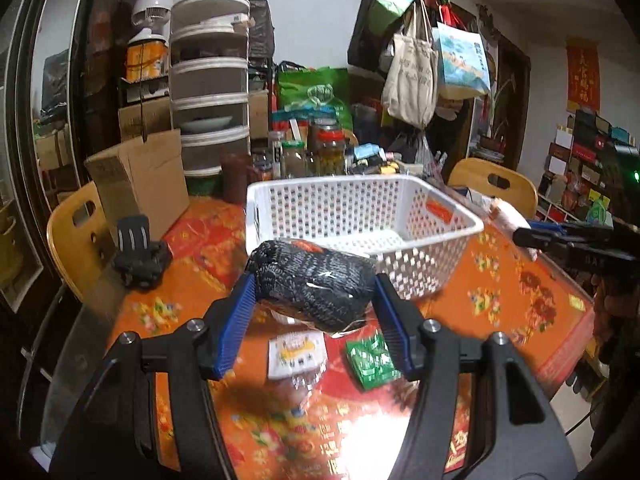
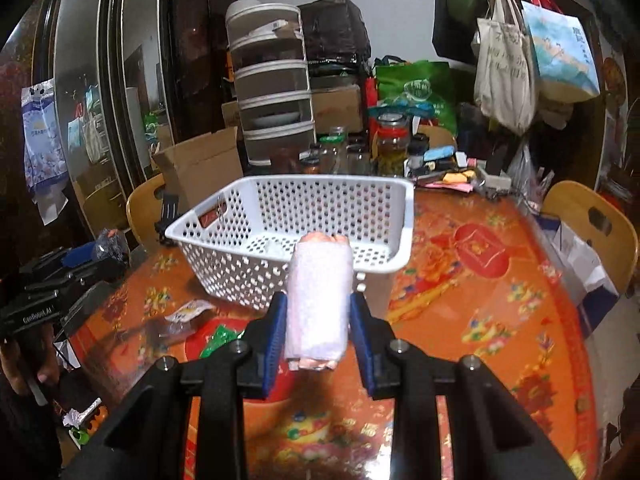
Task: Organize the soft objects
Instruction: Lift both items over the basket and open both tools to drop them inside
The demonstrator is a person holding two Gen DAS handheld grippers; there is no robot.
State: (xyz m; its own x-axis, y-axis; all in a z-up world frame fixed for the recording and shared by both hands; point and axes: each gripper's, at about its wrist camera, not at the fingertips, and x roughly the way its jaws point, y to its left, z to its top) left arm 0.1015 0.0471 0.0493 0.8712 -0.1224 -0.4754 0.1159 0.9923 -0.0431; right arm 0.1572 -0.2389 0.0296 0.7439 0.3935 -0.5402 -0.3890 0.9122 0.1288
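A: Black knitted bundle (image 1: 312, 284), wrapped in clear film: we have it clamped crosswise in our left gripper (image 1: 314, 294), a blue pad pressed on each end, lifted clear of the table (image 1: 520, 300).

B: And our right gripper (image 2: 318, 316) is closed on the pale pink roll (image 2: 318, 300), which stands upright between the pads and is also off the table.

A: Just past both bundles we see the white basket (image 1: 360, 216) on the red flowered tablecloth. Its perforated floor looks bare from here.

B: Under our left gripper lie a small white packet (image 1: 296, 354) and a green packet (image 1: 370, 360), flat on the cloth and near each other.

A: Further out, we see jars (image 1: 330, 146) behind the basket, a cardboard box (image 1: 140, 176) to its left, and wooden chairs (image 1: 76, 244) at the table's edge.
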